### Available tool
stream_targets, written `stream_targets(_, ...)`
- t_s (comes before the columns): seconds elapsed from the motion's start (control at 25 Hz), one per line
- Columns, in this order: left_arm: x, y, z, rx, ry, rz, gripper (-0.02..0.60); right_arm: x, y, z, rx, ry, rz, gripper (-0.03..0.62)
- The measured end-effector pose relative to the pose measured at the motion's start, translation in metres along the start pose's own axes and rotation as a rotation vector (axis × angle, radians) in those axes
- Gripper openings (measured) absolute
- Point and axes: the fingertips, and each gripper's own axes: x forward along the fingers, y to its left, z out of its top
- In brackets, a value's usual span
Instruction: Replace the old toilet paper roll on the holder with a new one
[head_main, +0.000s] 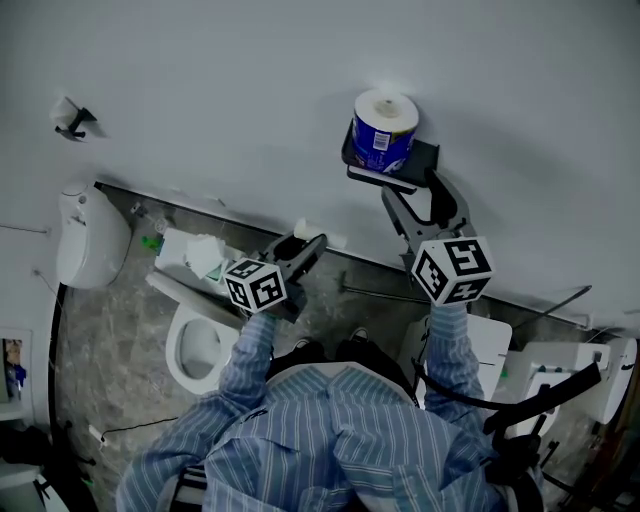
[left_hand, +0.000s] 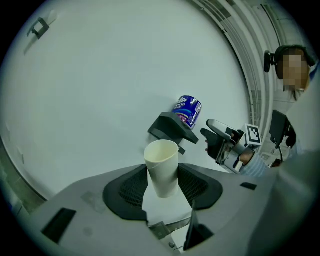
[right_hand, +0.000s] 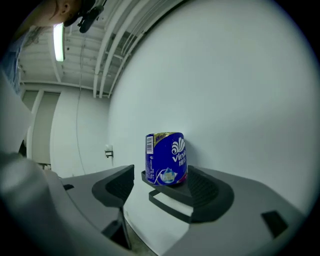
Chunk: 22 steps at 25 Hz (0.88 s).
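Observation:
A new toilet paper roll (head_main: 384, 130) in a blue wrapper stands upright on top of the black wall holder (head_main: 425, 158). In the right gripper view the roll (right_hand: 166, 159) sits on the holder (right_hand: 172, 197) just ahead of my right gripper (right_hand: 164, 189). The pads stand apart from the roll, so that gripper is open. In the head view the right gripper (head_main: 420, 200) is just below the holder. My left gripper (left_hand: 162, 187) is shut on the old cardboard tube (left_hand: 162, 167), which stands upright between its pads. It hangs lower left of the holder (left_hand: 172, 127), away from the wall.
Below me stands a toilet (head_main: 200, 350) with a tissue pack (head_main: 200, 255) on its tank. A white fixture (head_main: 90, 235) and a small hook (head_main: 72, 118) are on the wall at the left. Another white cistern (head_main: 490, 345) stands at the right.

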Motion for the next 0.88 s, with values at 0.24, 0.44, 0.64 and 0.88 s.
stream_targets(0.24, -0.013, 0.006, 0.001, -0.003, 0.003, -0.001, 0.190, 0.038, -0.001, 0.019, -0.021, 0.009, -0.098, 0.402)
stream_targets(0.44, -0.021, 0.012, -0.001, -0.013, 0.003, -0.001, 0.190, 0.062, -0.005, 0.023, -0.056, 0.058, -0.174, 0.422)
stream_targets(0.64, -0.026, 0.018, -0.002, -0.023, 0.000, 0.004, 0.190, 0.081, -0.011, 0.021, -0.125, 0.139, -0.253, 0.428)
stream_targets(0.88, -0.027, 0.019, 0.000, -0.027, -0.016, 0.006, 0.190, 0.083, -0.012, 0.024, -0.142, 0.125, -0.262, 0.428)
